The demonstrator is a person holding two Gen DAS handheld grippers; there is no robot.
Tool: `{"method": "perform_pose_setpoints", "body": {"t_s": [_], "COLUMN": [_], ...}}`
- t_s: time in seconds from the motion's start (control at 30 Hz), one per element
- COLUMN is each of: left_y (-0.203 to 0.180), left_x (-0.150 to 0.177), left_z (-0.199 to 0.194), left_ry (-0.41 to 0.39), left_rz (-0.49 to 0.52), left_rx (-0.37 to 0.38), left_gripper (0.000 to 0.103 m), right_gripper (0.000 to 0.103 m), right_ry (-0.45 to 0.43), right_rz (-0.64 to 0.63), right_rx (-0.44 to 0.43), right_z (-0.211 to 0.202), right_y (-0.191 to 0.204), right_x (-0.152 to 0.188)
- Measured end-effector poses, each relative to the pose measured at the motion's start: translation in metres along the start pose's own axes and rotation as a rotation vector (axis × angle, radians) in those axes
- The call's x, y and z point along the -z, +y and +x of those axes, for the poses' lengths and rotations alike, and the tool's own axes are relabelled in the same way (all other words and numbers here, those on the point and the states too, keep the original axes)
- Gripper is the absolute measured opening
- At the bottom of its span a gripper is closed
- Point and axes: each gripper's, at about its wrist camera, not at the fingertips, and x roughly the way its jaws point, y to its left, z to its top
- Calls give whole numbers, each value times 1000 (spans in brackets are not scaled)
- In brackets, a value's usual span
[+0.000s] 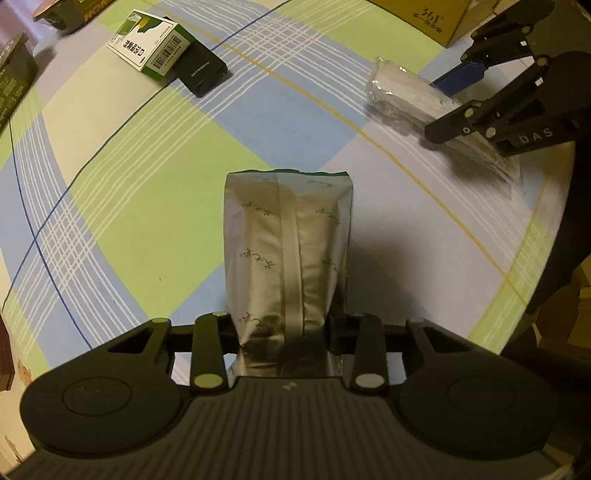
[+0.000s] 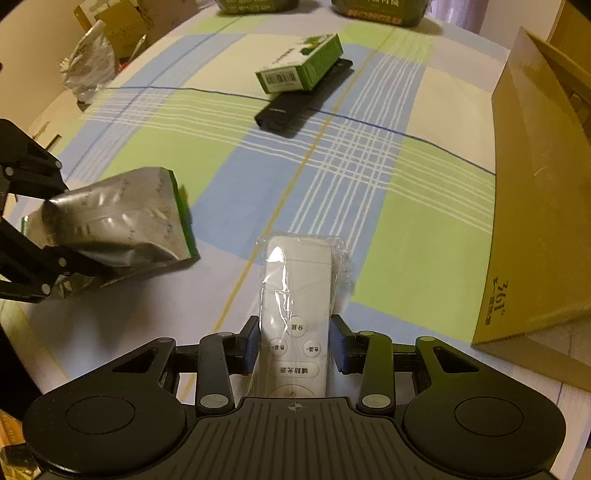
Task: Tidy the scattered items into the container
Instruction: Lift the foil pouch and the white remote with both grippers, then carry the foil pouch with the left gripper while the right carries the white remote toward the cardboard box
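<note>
— Any brand readable on the black remote [image 1: 201,72]?
— "SKYWORTH", near its end.
— On the cardboard box [image 2: 535,206]?
— "361°", printed on its side wall.
— Elsewhere?
— "DAS" on the right gripper [image 1: 461,99]; "HONGLU" on a dark box [image 2: 376,13].

Both views are dim and warm-toned, with a yellowish indoor cast over the checked cloth [image 1: 147,192]. Light falls from above and slightly ahead: the silver foil pouch [image 1: 288,243] throws a soft shadow to its right in the left wrist view, and the black remote [image 2: 303,103] drops a short, blurred one toward the camera. Glare streaks run along the foil pouch and flare white on the plastic wrap of the white remote [image 2: 295,295]. Fisheye bending curves the cloth's straight lines strongly away from the pouch, and the corners fall to black vignette. Fine detail is soft and slightly noisy; the cardboard box [image 2: 535,221] smears near the frame edge.
</note>
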Motion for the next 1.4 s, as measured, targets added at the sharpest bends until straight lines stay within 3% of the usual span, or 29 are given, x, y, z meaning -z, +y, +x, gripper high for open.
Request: {"method": "perform_pose_setpoints", "body": {"t_s": [0.23,0.57,1.4], "left_y": [-11,-41,-105], "left_x": [15,24,28], "left_z": [-16,-44,-94], "left_ry": [-23,-40,-117], "left_rz": [-22,-22,61], "left_rx": [5,-45,-111], "left_gripper": [31,31,31], "right_gripper": [42,42,42], "right_ry": [-15,-44,-147], "right_rz": [4,11,56], "right_rx": [-4,16,65], "right_z": [-22,-56,-123], "right_y": [11,18,19], "right_x": [14,32,72]}}
